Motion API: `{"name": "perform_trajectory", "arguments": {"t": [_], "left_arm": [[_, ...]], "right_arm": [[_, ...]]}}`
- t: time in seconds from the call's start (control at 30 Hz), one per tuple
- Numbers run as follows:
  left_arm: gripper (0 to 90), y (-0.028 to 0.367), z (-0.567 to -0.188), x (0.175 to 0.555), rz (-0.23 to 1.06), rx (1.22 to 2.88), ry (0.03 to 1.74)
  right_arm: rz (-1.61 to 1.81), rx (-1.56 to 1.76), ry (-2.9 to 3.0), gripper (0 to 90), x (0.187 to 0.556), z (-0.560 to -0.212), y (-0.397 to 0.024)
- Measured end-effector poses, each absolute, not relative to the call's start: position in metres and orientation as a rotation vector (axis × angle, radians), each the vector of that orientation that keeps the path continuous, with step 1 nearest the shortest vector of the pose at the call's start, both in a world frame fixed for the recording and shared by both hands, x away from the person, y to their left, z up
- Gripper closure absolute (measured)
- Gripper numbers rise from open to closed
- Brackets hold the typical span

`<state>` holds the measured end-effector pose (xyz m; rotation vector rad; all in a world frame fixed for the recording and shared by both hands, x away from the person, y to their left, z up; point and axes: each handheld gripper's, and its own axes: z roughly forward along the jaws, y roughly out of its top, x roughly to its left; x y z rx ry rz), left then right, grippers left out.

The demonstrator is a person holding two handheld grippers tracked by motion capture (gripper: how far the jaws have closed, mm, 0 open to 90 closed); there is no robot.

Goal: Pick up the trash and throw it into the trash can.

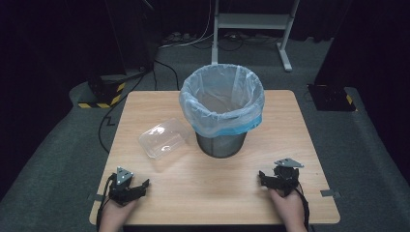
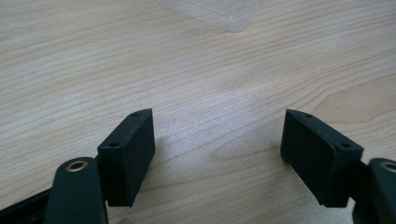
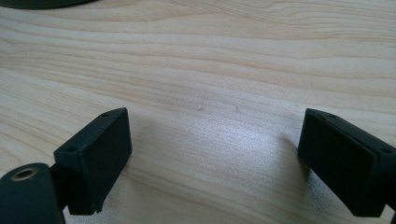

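Clear plastic clamshell container (image 1: pixel 163 139) lies flat on the bench (image 1: pixel 217 193), ahead of the left hand-held gripper (image 1: pixel 139 187) and a little to its inner side, near but not yet within reach of it, and just beside the foot of the mesh bin (image 1: pixel 221 143) with its pale blue liner (image 1: pixel 222 99). Left hand-held gripper sits low at the near edge, jaws spread wide with nothing between them, only bare wood grain; in its own view a corner of the container (image 2: pixel 219 11) peeks in at the top. Right hand-held gripper (image 3: pixel 215 158) is likewise wide and empty, resting well apart from the container, with the bin ahead of it. Likely job: lift that box into the bin. Best approach, as a judgement: bring the left jaws in level, straddle one thin edge of the lid rather than the slippery dome, squeeze gently so the plastic does not buckle or skid, then raise it clear of the liner's rim before letting go.
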<state>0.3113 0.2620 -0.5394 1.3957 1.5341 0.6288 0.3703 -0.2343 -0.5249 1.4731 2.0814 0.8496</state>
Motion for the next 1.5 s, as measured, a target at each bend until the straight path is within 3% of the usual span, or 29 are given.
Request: {"name": "perform_trajectory", "arguments": {"t": [0.4, 0.43, 0.6, 0.73, 0.9, 1.03, 1.1, 1.2, 1.33, 1.5], "left_arm": [[26.8, 0.262, -0.539, 0.312, 0.628, 1.414, 1.527], [31.8, 0.261, -0.539, 0.310, 0.618, 1.403, 1.512], [35.0, 0.259, -0.539, 0.296, 0.660, 1.476, 1.409], [37.4, 0.259, -0.534, 0.291, 0.675, 1.416, 1.381], [35.5, 0.254, -0.524, 0.292, 0.588, 1.427, 1.388], [23.3, 0.250, -0.508, 0.303, 0.552, 1.449, 1.402], [22.6, 0.245, -0.496, 0.311, 0.561, 1.426, 1.376], [25.4, 0.237, -0.479, 0.323, 0.587, 1.444, 1.299], [49.0, 0.225, -0.471, 0.346, 0.615, 1.433, 1.254], [61.2, 0.208, -0.483, 0.368, 0.676, 1.528, 1.241]], "right_arm": [[0.846, 1.467, 2.103, 9.6, 0.371, -0.524, -0.235], [0.852, 1.463, 2.093, 9.7, 0.373, -0.525, -0.234], [0.857, 1.476, 2.091, 9.7, 0.374, -0.525, -0.233], [0.855, 1.477, 2.088, 9.9, 0.373, -0.525, -0.233], [0.840, 1.474, 2.095, 10.5, 0.372, -0.524, -0.233], [0.840, 1.475, 2.095, 10.5, 0.372, -0.524, -0.233], [0.840, 1.475, 2.096, 10.5, 0.373, -0.524, -0.233], [0.851, 1.472, 2.085, 10.6, 0.373, -0.525, -0.233], [0.854, 1.473, 2.086, 10.8, 0.373, -0.525, -0.233], [0.862, 1.474, 2.090, 11.3, 0.372, -0.524, -0.233]]}}
